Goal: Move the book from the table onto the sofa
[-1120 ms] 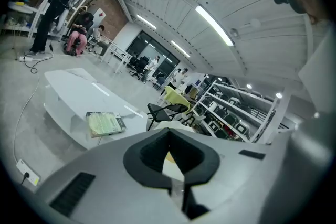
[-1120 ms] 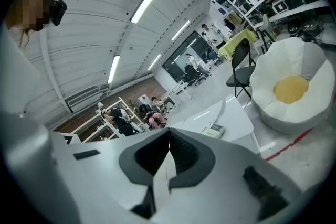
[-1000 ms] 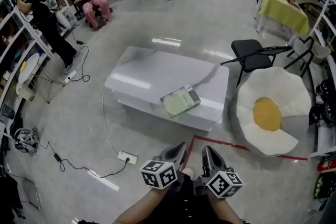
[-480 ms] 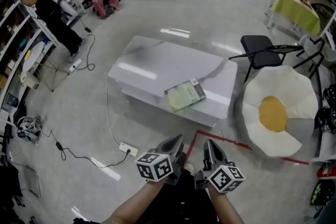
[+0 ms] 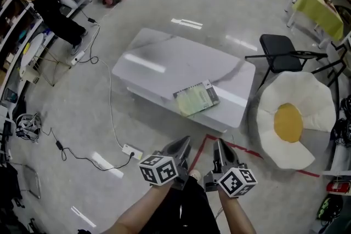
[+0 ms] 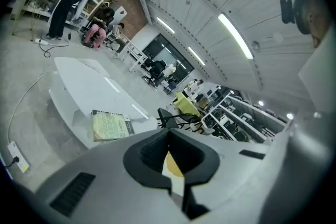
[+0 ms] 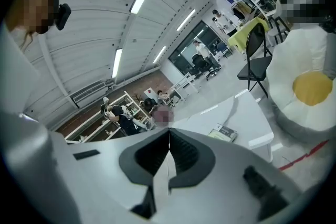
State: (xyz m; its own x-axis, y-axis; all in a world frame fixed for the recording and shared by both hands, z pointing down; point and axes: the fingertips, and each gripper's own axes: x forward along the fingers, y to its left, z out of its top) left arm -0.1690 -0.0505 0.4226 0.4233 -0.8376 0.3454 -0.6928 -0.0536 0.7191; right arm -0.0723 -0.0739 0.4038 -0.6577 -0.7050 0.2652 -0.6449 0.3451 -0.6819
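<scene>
A pale green book (image 5: 197, 98) lies flat near the front edge of the low white table (image 5: 164, 66); it also shows in the left gripper view (image 6: 110, 125) and small in the right gripper view (image 7: 224, 133). The egg-shaped white sofa cushion with a yellow centre (image 5: 296, 119) sits on the floor to the table's right, also seen in the right gripper view (image 7: 307, 84). Both grippers are held low in front of me, well short of the table. My left gripper (image 5: 181, 146) has its jaws together and empty. My right gripper (image 5: 219, 148) is likewise shut with nothing in it.
A black folding chair (image 5: 282, 55) stands behind the sofa. A white cable with a power strip (image 5: 131, 152) trails over the floor left of the table. Red tape (image 5: 258, 156) marks the floor ahead. Shelving (image 5: 22, 19) and a person stand at left; a green-clothed table (image 5: 318, 8) at far right.
The view has closed in on the table, which sits lower and larger in the picture. Both grippers stay together at the bottom, shut as before.
</scene>
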